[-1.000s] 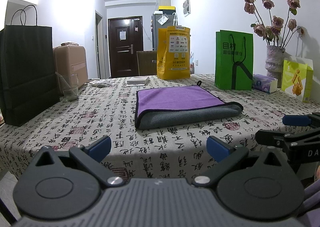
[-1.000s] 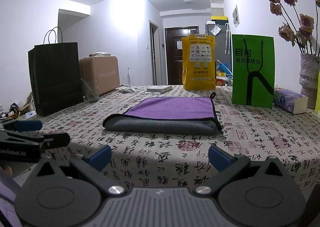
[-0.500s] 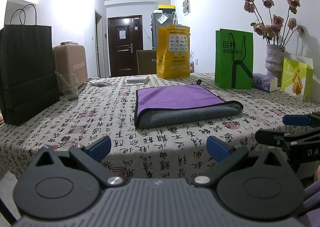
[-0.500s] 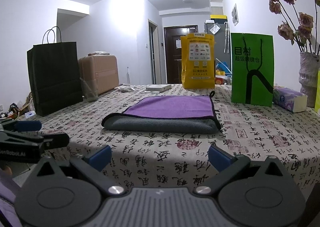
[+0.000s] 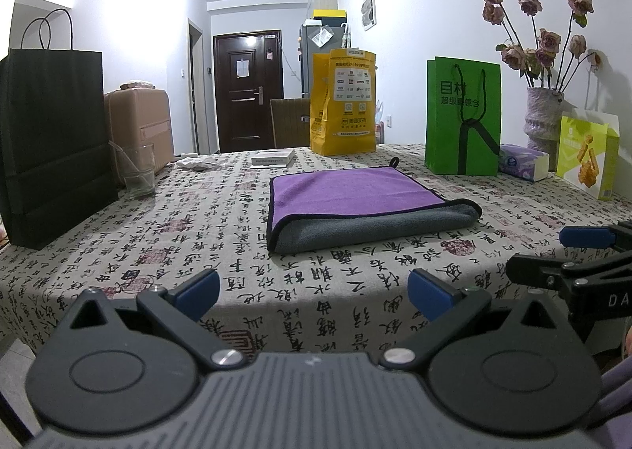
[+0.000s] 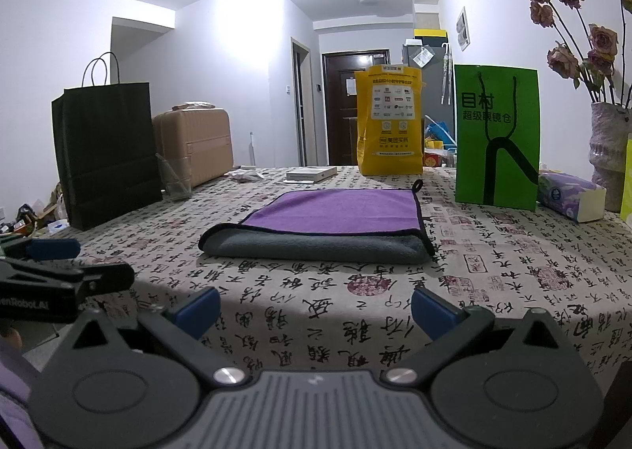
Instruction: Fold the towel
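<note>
Nothing moved since earlier; folded purple-grey towel (image 5: pixel 355 208) ahead of left tongs (image 5: pixel 314 289) and right tongs (image 6: pixel 316 308), both wide open, empty; looks folded, next fold or finish

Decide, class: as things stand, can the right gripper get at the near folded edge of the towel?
Probably yes. The right gripper is open, and only bare tablecloth lies between it and the towel; the left gripper sits off to one side.

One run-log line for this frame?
towel: folded, flat on table | left gripper: open, empty, short of towel | right gripper: open, empty, short of towel | contact: none
</note>
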`<act>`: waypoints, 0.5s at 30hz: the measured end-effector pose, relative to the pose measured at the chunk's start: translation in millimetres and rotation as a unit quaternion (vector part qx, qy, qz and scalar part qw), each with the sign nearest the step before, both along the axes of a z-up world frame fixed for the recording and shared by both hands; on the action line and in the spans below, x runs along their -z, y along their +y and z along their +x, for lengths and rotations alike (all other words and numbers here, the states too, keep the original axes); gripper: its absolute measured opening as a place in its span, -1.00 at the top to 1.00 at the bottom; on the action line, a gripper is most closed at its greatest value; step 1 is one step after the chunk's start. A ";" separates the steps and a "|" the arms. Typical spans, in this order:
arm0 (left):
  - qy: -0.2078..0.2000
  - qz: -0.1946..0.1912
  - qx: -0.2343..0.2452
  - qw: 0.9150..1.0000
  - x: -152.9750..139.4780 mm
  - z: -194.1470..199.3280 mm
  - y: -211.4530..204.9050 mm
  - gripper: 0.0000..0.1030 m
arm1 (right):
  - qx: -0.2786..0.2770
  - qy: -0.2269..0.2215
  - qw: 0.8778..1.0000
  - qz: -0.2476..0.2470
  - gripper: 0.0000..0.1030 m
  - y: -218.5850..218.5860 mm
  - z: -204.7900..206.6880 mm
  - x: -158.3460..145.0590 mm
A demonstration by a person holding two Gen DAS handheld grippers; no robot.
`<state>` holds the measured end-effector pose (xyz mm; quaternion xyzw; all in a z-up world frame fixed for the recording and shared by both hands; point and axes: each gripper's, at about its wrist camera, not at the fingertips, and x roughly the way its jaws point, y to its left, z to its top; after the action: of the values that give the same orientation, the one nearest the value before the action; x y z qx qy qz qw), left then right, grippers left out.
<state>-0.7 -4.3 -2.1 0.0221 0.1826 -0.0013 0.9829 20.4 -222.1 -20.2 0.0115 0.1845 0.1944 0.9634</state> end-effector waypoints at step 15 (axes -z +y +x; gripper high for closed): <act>0.001 0.001 0.001 1.000 0.5 1.8 1.2 -1.00 | 0.006 0.000 1.000 0.002 -1.00 -8.0 5.2 -1.6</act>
<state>1.1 -3.0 -2.6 0.0230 0.1836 -0.0021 0.9827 25.6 -230.1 -18.6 0.0147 0.1836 0.1890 0.9646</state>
